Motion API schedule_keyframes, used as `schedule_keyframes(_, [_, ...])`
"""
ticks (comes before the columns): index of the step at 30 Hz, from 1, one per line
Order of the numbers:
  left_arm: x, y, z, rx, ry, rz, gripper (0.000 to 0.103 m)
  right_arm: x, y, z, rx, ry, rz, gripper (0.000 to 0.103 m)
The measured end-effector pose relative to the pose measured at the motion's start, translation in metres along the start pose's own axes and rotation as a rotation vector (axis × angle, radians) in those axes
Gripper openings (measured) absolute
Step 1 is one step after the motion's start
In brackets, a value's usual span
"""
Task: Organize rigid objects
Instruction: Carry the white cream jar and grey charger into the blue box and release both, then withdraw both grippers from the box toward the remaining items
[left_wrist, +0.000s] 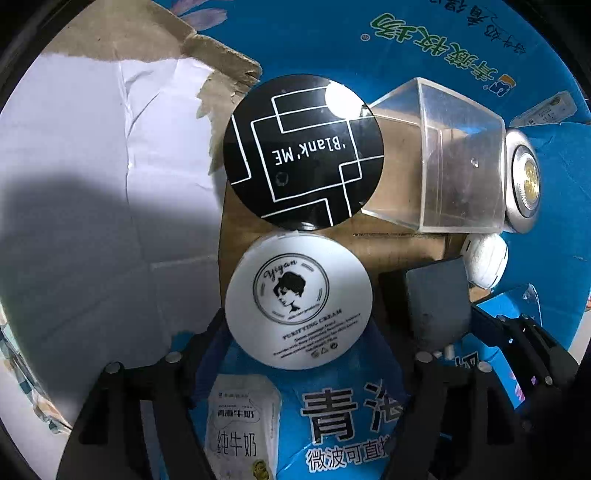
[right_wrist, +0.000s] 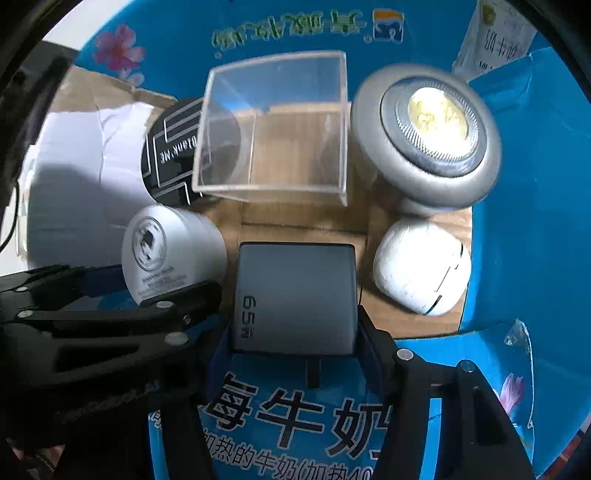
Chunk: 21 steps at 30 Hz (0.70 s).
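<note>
Right gripper is clamped on the grey square 65W charger block, low over the brown cardboard floor of the blue milk carton box, w/ its prongs facing the camera. Left gripper sits w/ jaws apart either side of the white round cream jar; can't tell if they touch it. Risks, as I judge: charger is wedged btwn jar and white rounded earbud case, so lowering it could shove either. Jar touches the black round patterned tin; a skewed left close may nudge it into the clear acrylic cube box beside the silver round LED puck light.
</note>
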<state>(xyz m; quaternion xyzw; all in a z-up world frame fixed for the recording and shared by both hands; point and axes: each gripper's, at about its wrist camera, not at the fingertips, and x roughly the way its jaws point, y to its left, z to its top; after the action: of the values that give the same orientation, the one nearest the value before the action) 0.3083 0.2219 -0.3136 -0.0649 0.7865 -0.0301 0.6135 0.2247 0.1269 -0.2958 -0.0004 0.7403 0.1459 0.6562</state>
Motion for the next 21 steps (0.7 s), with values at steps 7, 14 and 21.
schedule_keyframes(7, [-0.020, 0.002, -0.014, -0.007, -0.041, -0.023, 0.087, -0.011, -0.006, -0.008, 0.013, -0.017, -0.066, 0.085])
schedule_keyframes(14, [-0.048, -0.009, -0.042, -0.002, -0.144, -0.010, 0.103, -0.041, -0.016, -0.015, 0.005, -0.073, -0.125, 0.094])
schedule_keyframes(21, [-0.099, -0.023, -0.065, 0.014, -0.250, 0.031, 0.103, -0.077, -0.015, -0.035, -0.029, -0.137, -0.129, 0.094])
